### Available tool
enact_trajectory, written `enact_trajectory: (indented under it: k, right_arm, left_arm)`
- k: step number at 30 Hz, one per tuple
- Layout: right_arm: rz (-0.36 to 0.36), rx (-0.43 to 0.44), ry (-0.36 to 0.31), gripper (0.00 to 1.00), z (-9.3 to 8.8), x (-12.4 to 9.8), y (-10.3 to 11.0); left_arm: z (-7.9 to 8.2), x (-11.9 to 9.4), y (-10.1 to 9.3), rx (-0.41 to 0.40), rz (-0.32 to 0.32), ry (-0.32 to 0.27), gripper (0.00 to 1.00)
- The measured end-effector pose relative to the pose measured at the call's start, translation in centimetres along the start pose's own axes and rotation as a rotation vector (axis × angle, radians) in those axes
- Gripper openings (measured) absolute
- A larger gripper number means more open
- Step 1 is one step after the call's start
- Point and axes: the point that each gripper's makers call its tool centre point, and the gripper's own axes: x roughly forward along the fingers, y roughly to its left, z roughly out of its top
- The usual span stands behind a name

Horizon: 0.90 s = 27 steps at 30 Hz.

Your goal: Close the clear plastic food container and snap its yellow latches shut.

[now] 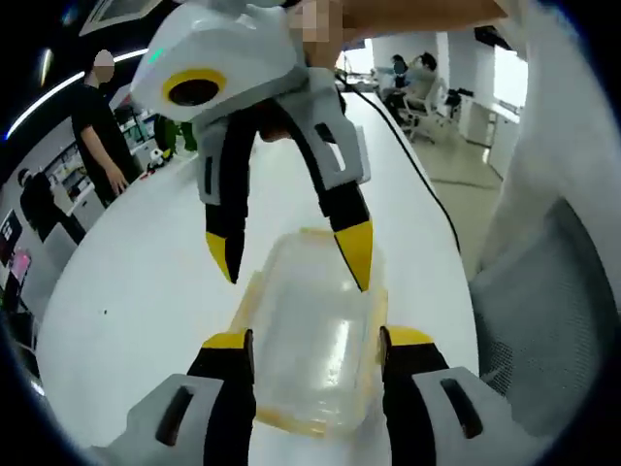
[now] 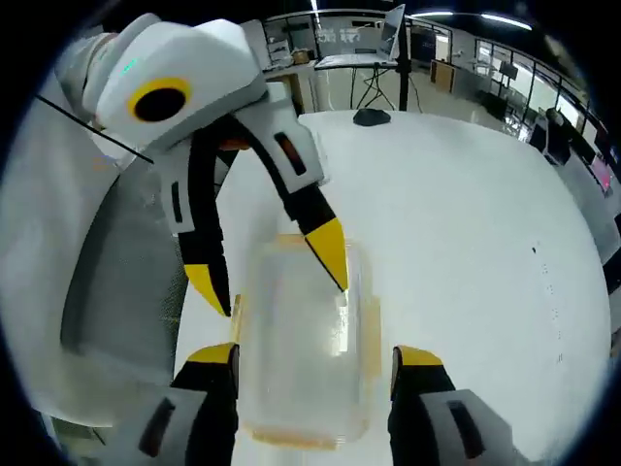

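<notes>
On white table [image 1: 136,291], clear container [image 1: 310,330] is sitting lid-down-looking, though whether fully seated I cannot tell. In left gripper view, left gripper [image 1: 315,349] is straddling it, jaws apart, one tip at each long side, no clamping visible. Container's long axis is running 6-to-12 from this gripper, so jaws are lying across the short width. Right gripper [image 1: 291,257] is coming in from 12 o'clock, jaws apart, yellow tips hovering over the far end of the lid, one tip looking like it is touching the lid top.

In right gripper view, same layout mirrored: right gripper [image 2: 315,364] is spreading either side of the container [image 2: 301,349], left gripper [image 2: 277,272] is reaching in from 11 o'clock. Yellow latches [image 1: 291,419] are showing as pale yellow strips along the edges; latched or not, too blurred to say.

Judgement: both grippers are about equally near, facing each other along the long axis; pressing the end latches is needing approach along that axis.

Person [image 1: 97,126] is standing at 10 o'clock far off.
</notes>
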Motion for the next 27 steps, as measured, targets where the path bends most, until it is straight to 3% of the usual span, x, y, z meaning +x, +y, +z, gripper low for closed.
enact_trajectory:
  k: [3,7,11,13,20,22,23,27]
  right_arm:
    - [-0.004,0.018,-0.027,0.68,-0.1,-0.2,0.6]
    - [-0.031,-0.007,-0.029,0.77,-1.1,-0.1,1.3]
    - [-0.029,0.003,0.000,0.83,-2.3,0.6,1.9]
    - [-0.048,-0.021,0.025,0.88,-3.0,1.0,2.0]
    - [-0.102,-0.045,0.080,0.86,-4.0,2.3,1.6]
    - [-0.102,-0.054,0.093,0.80,-4.2,2.7,1.7]
    - [-0.136,-0.085,0.103,0.76,-4.3,2.6,1.1]
    - [-0.134,-0.062,0.092,0.75,-4.1,2.6,1.1]
  left_arm:
    - [-0.9,-1.0,1.1,0.028,-0.001,0.052,0.58]
    - [-2.1,-1.4,1.3,0.052,-0.063,0.127,0.68]
    - [-2.7,-0.5,0.3,0.073,-0.111,0.168,0.82]
    - [-2.9,0.2,-0.2,0.121,-0.126,0.193,0.88]
    - [-5.2,1.9,0.0,0.150,-0.135,0.295,0.87]
    - [-5.3,2.0,0.1,0.176,-0.125,0.290,0.86]
    - [-5.2,2.0,0.3,0.177,-0.119,0.289,0.84]
    - [-5.5,2.2,0.9,0.191,-0.100,0.294,0.80]
